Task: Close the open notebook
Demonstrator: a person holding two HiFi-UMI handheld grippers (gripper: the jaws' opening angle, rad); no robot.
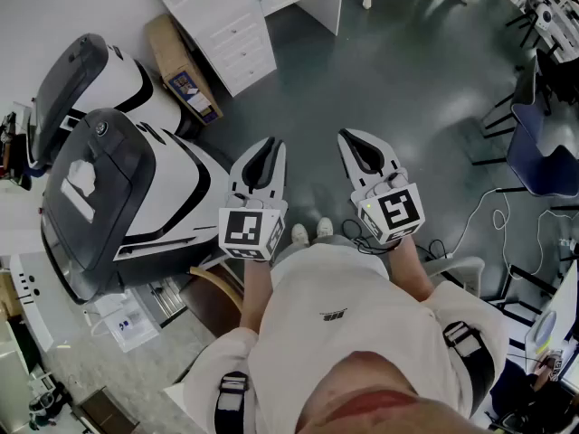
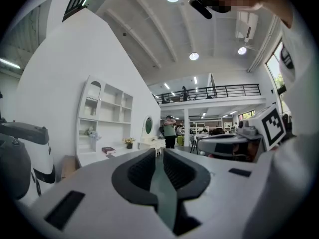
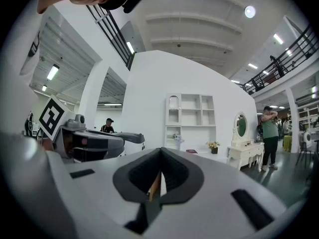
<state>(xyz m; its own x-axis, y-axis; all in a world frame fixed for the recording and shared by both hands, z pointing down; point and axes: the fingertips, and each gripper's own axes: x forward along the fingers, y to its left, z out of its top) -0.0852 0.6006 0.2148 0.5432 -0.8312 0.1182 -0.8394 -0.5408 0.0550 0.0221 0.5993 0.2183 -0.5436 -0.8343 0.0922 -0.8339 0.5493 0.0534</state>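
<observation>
Notebook: not seen in any of the three views, so its place cannot be told.

Head view. A person in a white shirt [image 1: 335, 333] stands on a grey floor [image 1: 407, 70], with shoes [image 1: 312, 232] showing between the forearms. The left gripper [image 1: 269, 141] and right gripper [image 1: 348, 136] are held side by side in front of the body, near each other but apart, both pointing away over the floor. Each has its jaws brought together and carries nothing. To the left stand two large white-and-dark machine housings [image 1: 118, 197]. Beyond them are a cardboard box [image 1: 181, 66] and a white drawer cabinet [image 1: 231, 25]. At far right are a blue chair [image 1: 543, 152] and a white cable [image 1: 479, 215] lying on the floor.

Left gripper view. The tips meet at the far end and only floor shows through the slit behind them. Nothing sits between the pads. Far off stands a white shelf unit [image 2: 104, 118] with a small dark book [image 2: 108, 150] lying closed on its counter. Whether that book is the task's thing I cannot tell. Right of the shelves are an oval mirror [image 2: 148, 126] and a standing person in a green top [image 2: 170, 131]. The other gripper's marker cube [image 2: 271, 126] shows at right.

Right gripper view. The jaws are closed tip to tip, with a thin sliver of background behind and nothing held. The same shelf unit, mirror and green-topped person stand far ahead and to the right. A second person in a cap [image 3: 106, 126] is far left.
</observation>
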